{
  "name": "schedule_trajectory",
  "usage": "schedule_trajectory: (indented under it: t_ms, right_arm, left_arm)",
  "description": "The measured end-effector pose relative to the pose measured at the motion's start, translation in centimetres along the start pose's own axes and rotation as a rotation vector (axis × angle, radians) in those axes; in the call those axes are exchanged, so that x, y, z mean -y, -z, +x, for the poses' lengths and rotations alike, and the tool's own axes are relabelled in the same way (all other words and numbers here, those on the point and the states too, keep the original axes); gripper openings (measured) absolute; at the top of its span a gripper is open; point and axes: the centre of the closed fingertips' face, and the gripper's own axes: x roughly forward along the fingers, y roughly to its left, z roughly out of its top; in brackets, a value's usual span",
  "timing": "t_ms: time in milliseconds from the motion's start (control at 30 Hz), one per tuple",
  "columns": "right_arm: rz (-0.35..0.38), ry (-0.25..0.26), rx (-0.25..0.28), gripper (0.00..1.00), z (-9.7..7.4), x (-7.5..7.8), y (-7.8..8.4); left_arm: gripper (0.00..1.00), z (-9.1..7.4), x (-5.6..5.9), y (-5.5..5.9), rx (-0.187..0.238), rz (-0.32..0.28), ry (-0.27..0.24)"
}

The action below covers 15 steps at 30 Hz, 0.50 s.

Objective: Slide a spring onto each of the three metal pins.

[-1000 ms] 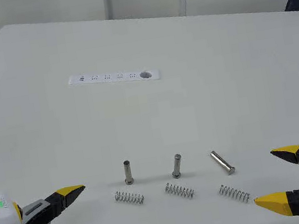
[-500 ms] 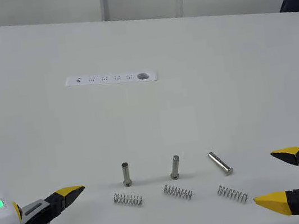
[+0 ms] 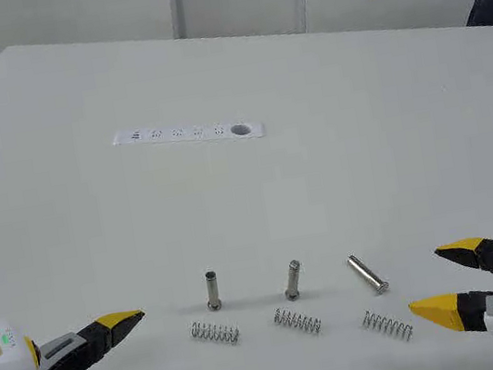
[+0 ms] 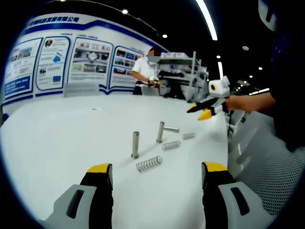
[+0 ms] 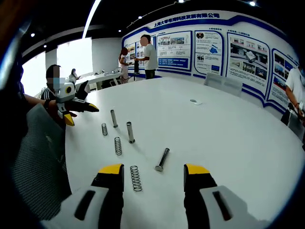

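Hovering low over a white tabletop [image 3: 318,164], the left tongs [image 3: 175,355] and right tongs [image 3: 425,281] are both spread wide, gripping nothing. Between them, the left pin [image 3: 212,290] and middle pin [image 3: 293,280] stand upright, and the right pin [image 3: 368,274] lies flat nearest the right tongs. Three springs [image 3: 214,332] [image 3: 297,321] [image 3: 386,324] lie loose beside them, one by each pin.
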Motion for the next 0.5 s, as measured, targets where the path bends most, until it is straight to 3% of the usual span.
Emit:
schedule_trajectory:
  t_ms: [267,400,500]
  right_arm:
    - [0.011,0.014,-0.038,0.37,1.7,0.9,-1.4]
    - [-0.014,0.026,-0.108,0.32,2.9,1.2,-0.9]
    - [-0.012,0.022,-0.127,0.31,3.8,1.2,-1.0]
  left_arm:
    - [0.77,0.1,0.1,0.0,0.003,0.0,-0.003]
    - [0.77,0.0,0.1,0.1,0.005,-0.003,-0.006]
    - [0.77,0.0,0.1,0.1,0.008,-0.007,-0.009]
